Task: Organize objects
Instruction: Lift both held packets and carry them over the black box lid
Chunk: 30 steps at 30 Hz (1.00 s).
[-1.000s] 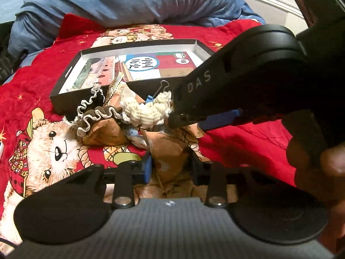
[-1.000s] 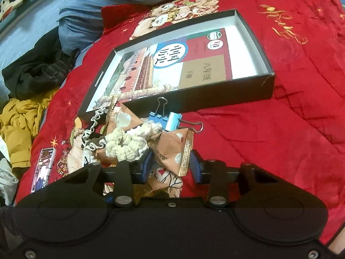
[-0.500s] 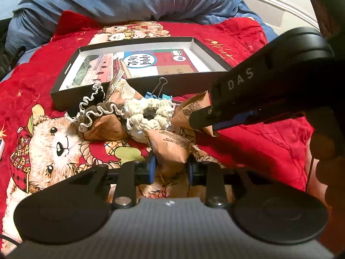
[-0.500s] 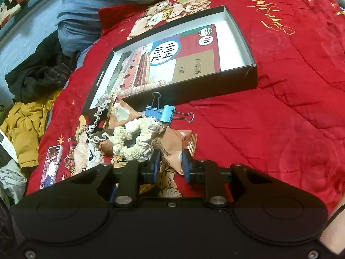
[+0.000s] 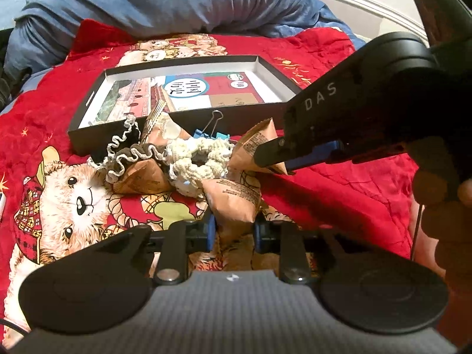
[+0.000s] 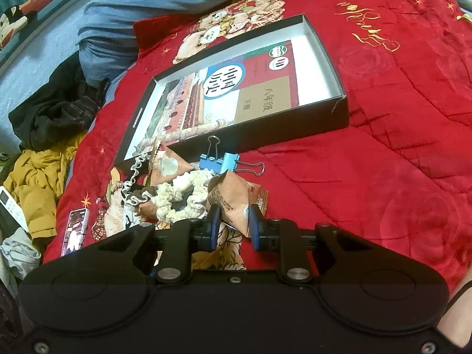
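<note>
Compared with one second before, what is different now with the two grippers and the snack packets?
Both grippers' jaws have just been closing: the left gripper on a brown packet, the right gripper on another packet, whose tip is now raised. The box, blue clip and cream scrunchie stayed.

Setting: a bedroom in a home, work surface is a bed.

Soft red quilt [image 6: 383, 153] with cartoon bear prints and gold embroidery covers the bed; surface is padded and stitched. Rumpled blue bedding [image 5: 165, 3] bunched along the far edge. Loose clothes beside the quilt: a black garment [image 6: 56, 112] and a mustard-yellow one [image 6: 35, 183], heaped together. A white remote control [image 6: 10, 206] lies at the left edge of the right wrist view. Shallow black box [image 6: 324, 50] holding a schoolbook [image 6: 236, 94] sits on the quilt, with hair scrunchies [image 5: 197, 159] and snack packets [image 5: 233, 197] just in front of it: ordinary household clutter.
</note>
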Motion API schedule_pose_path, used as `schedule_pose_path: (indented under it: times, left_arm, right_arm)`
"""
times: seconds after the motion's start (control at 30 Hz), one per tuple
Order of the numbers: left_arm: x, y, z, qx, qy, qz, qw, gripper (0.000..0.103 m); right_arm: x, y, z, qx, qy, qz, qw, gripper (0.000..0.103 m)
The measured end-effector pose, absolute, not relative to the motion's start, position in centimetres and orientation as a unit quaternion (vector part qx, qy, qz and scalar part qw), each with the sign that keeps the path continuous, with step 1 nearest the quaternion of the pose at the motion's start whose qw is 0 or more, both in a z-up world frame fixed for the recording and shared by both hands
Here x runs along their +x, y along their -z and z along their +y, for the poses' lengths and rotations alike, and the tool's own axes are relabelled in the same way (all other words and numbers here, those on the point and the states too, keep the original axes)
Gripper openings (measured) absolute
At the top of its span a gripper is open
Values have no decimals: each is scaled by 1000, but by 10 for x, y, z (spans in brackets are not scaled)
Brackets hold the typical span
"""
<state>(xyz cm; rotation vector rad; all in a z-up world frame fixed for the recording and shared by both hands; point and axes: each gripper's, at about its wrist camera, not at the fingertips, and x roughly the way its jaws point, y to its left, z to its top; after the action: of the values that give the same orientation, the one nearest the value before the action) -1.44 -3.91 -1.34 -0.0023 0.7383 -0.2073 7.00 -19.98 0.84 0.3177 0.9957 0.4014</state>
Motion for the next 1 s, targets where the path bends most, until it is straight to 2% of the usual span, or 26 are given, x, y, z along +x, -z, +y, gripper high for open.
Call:
schedule_pose_path:
  times: [1.0]
  left_arm:
    - [-29, -9, -31, 9, 96, 281, 955, 28]
  right_arm:
    - [64, -29, -208, 182, -204, 436, 857, 19]
